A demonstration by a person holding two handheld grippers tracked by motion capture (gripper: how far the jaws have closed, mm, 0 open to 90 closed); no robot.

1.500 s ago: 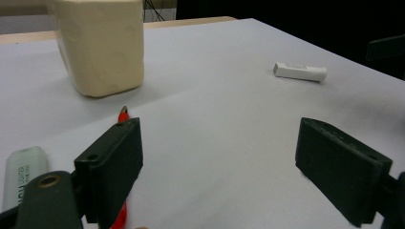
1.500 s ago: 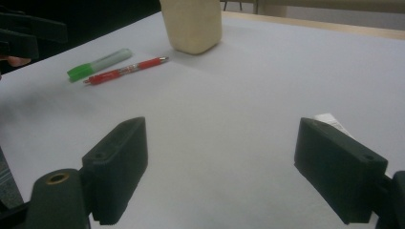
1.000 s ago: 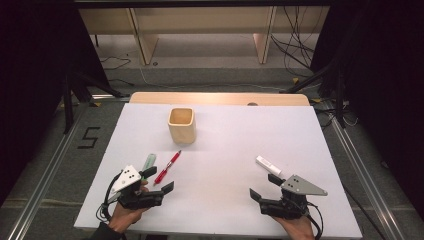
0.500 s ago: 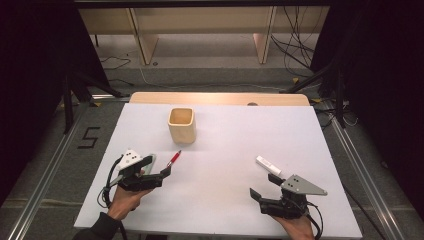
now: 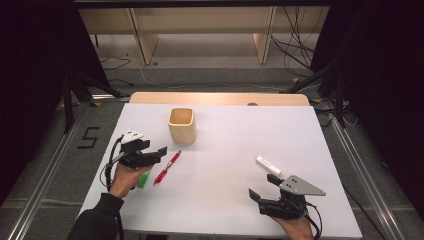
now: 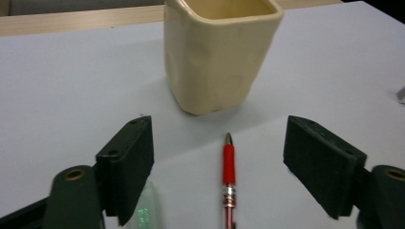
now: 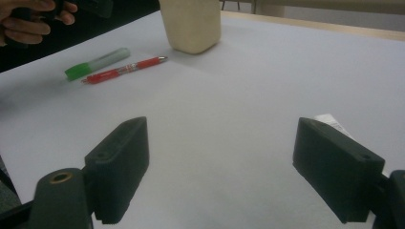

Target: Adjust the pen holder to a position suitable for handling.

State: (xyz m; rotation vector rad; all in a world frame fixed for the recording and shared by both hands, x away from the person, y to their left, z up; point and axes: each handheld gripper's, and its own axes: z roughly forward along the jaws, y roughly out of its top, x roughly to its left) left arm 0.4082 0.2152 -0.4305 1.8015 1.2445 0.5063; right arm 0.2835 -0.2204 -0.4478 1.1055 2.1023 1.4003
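Note:
A red pen [image 5: 167, 167] lies on the white table [image 5: 225, 150], its tip toward a cream square cup [image 5: 181, 125]. A green marker [image 5: 144, 178] lies just left of the pen. My left gripper [image 5: 161, 155] hovers over the pen's near end. In the left gripper view the red pen [image 6: 228, 176] lies between the wide jaws of the left gripper [image 6: 217, 143], untouched, and those jaws have just been closing a little. The cup [image 6: 219, 52] stands straight ahead. My right gripper [image 5: 264, 187] rests open near the front right, with nothing between its jaws [image 7: 219, 157].
A white marker [image 5: 268, 165] lies just beyond the right gripper, and its end [image 7: 329, 121] shows beside the right jaw. A wooden strip [image 5: 220, 98] borders the table's far edge. Floor and cables lie beyond.
My left gripper moved away from the front edge toward the cup, leaving the green marker uncovered beside the hand. The right gripper stayed where it was.

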